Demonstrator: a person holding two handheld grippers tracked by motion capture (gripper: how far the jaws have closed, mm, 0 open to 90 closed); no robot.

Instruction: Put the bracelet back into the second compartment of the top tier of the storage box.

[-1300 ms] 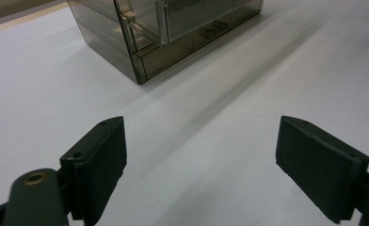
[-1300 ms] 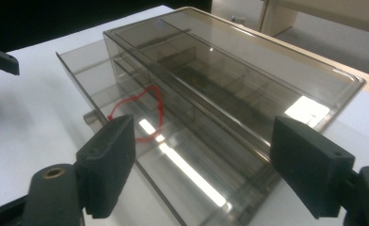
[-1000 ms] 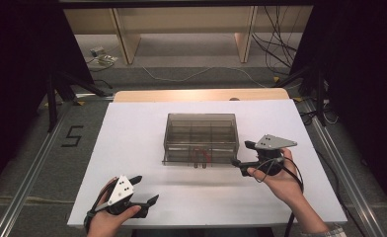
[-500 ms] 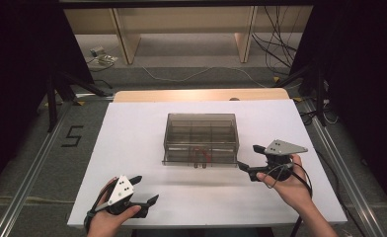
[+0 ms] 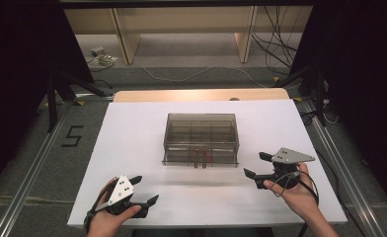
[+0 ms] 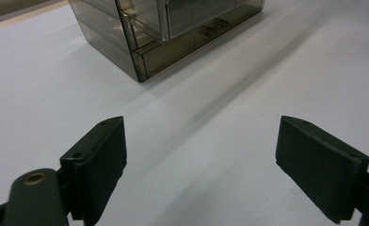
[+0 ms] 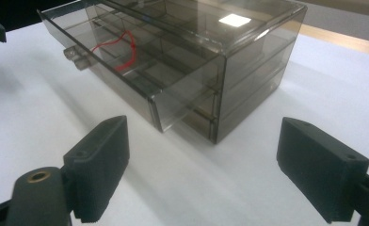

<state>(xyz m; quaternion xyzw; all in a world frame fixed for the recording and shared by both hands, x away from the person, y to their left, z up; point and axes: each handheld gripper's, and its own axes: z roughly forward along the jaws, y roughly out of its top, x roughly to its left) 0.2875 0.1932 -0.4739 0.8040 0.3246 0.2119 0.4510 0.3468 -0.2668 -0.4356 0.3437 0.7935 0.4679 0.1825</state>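
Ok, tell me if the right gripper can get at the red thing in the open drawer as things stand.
Probably yes. The right gripper is open and empty beside the smoky plastic drawer box. The drawer is pulled out a little, and the red thing lies in its open top with bare table between.

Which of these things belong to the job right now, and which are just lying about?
In the job:
- smoked plastic drawer box
- its top drawer, pulled partly out
- red cord inside that drawer
- left hand-held gripper, open
- right hand-held gripper, open

Lying about:
- loose cables on the floor beyond the table
- floor marking "5"
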